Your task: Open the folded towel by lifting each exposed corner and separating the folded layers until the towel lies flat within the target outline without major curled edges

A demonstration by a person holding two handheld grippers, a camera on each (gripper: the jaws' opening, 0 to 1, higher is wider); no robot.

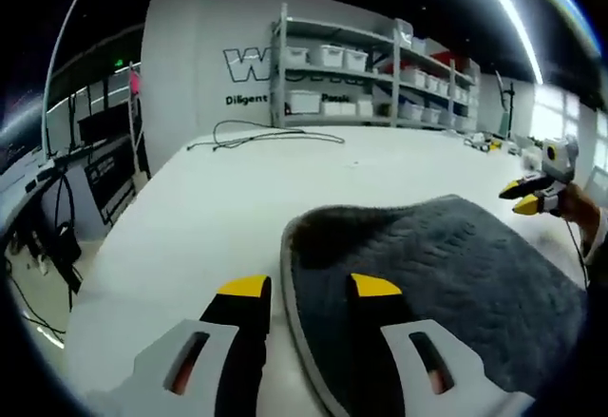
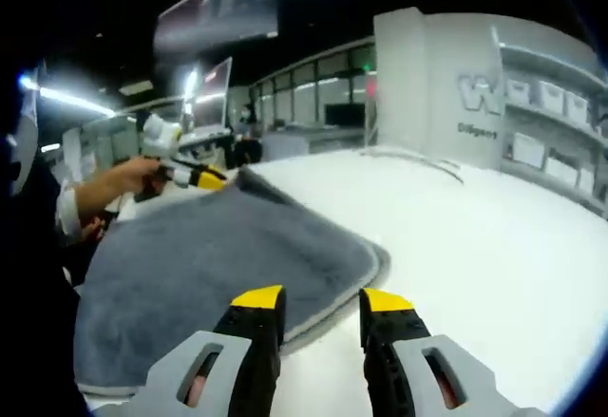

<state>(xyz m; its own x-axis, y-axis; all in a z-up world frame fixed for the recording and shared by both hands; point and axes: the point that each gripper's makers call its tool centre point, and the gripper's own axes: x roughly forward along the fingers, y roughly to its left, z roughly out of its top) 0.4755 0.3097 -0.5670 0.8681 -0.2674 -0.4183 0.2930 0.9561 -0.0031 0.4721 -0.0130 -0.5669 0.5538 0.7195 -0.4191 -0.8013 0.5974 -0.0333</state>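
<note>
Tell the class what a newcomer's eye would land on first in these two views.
The grey towel spread on the white table draws the eye first. Next come the yellow-tipped jaws of the left gripper, open astride the towel's near edge, and of the right gripper, open at its corner. Behind stands a shelf rack of white bins.

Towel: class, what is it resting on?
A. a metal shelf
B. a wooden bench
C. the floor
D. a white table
D: the grey towel lies spread on the white table, with both grippers open at its edges, the left and the right.
</note>
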